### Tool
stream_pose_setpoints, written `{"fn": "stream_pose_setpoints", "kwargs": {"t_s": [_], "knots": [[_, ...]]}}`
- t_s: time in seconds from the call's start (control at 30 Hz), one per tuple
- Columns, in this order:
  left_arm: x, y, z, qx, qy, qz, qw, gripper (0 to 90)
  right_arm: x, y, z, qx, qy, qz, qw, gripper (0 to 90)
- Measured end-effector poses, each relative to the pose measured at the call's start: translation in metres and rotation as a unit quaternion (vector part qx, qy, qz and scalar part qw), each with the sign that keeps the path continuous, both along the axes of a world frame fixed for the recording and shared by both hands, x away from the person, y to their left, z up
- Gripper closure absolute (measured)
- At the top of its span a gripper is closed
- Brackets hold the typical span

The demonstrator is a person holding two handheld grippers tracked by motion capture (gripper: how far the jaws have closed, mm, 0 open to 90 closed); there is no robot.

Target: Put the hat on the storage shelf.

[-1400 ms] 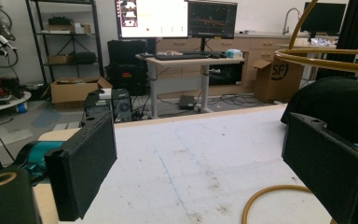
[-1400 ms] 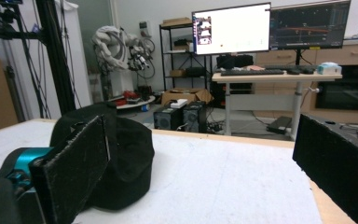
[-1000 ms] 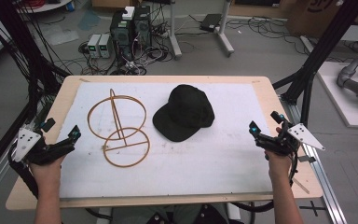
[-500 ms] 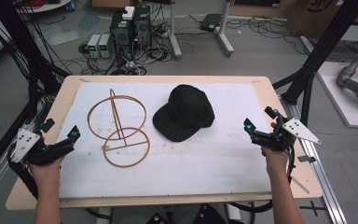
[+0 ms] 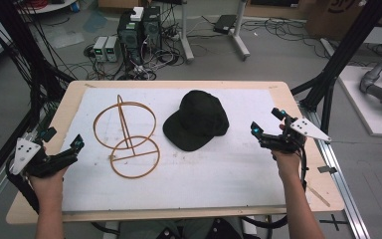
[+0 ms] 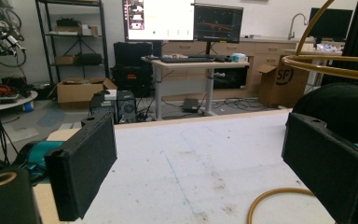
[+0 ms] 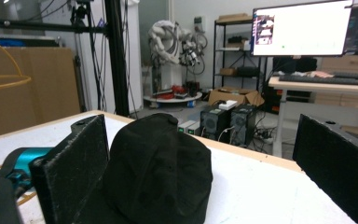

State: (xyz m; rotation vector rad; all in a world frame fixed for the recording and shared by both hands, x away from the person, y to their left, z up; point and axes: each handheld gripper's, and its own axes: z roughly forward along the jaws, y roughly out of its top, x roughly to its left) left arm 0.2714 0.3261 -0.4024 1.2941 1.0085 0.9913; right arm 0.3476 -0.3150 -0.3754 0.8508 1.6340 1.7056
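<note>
A black cap lies on the white mat at the table's middle. Left of it stands a yellow wire stand made of hoops. My right gripper is open, right of the cap and apart from it. In the right gripper view the cap sits close ahead between the wide jaws of that gripper. My left gripper is open at the mat's left edge, short of the stand. In the left gripper view this gripper has bare mat between its jaws, with the stand and the cap at right.
The wooden table ends just beyond the mat on every side. Black frame posts rise at both back corners. Computers and cables sit on the floor behind the table.
My right gripper has moved left and slightly away from the person, closer to the cap. The left gripper has barely moved. The cap and stand lie where they were.
</note>
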Motion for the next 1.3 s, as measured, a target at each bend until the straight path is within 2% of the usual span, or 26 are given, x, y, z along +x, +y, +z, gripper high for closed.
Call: {"fn": "stream_pose_setpoints", "kwargs": {"t_s": [0.13,0.2,0.43,0.57,0.67,0.73,0.8,1.0,1.03,1.07,1.1,1.17,1.3], "knots": [[0.0,0.0,0.0,0.0,0.0,0.0,1.0,10.4,0.013,0.011,-0.001,-0.011,0.011,0.014,0.9998,3.2],[0.0,0.0,0.0,0.001,0.0,0.0,1.0,10.4,0.015,0.012,-0.001,-0.011,0.015,0.017,0.9997,3.2],[0.001,0.0,-0.001,0.0,0.002,0.0,1.0,10.4,0.026,0.028,-0.009,-0.01,0.035,0.054,0.9979,3.4],[0.001,0.0,-0.001,0.001,0.002,0.0,1.0,10.4,0.035,0.031,-0.013,-0.02,0.052,0.053,0.997,4.2],[0.001,0.0,-0.001,0.001,0.004,0.001,1.0,10.4,0.044,0.035,-0.009,-0.027,0.069,0.055,0.9957,4.2],[0.001,0.001,-0.001,0.001,0.004,0.001,1.0,10.4,0.05,0.039,-0.004,-0.029,0.067,0.059,0.9956,4.3],[0.001,0.001,-0.002,0.0,0.003,0.001,1.0,10.4,0.061,0.047,0.0,-0.047,0.075,0.067,0.9938,5.1],[0.0,0.003,-0.002,-0.001,0.004,0.003,1.0,10.4,0.071,0.058,-0.002,-0.06,0.085,0.084,0.991,6.5],[-0.001,0.004,-0.002,0.0,0.004,0.003,1.0,10.4,0.073,0.059,-0.004,-0.063,0.088,0.088,0.9902,6.5],[-0.001,0.004,-0.002,-0.001,0.004,0.004,1.0,10.4,0.077,0.064,-0.01,-0.071,0.101,0.096,0.9877,6.6],[-0.001,0.005,-0.002,0.0,0.005,0.004,1.0,10.4,0.077,0.064,-0.01,-0.071,0.101,0.096,0.9877,6.6],[-0.002,0.005,-0.003,-0.002,0.005,0.005,1.0,10.4,0.079,0.067,-0.014,-0.072,0.114,0.102,0.9857,7.3],[-0.003,0.006,-0.003,-0.001,0.006,0.007,1.0,10.4,0.082,0.071,-0.019,-0.076,0.123,0.108,0.9835,13.2]]}}
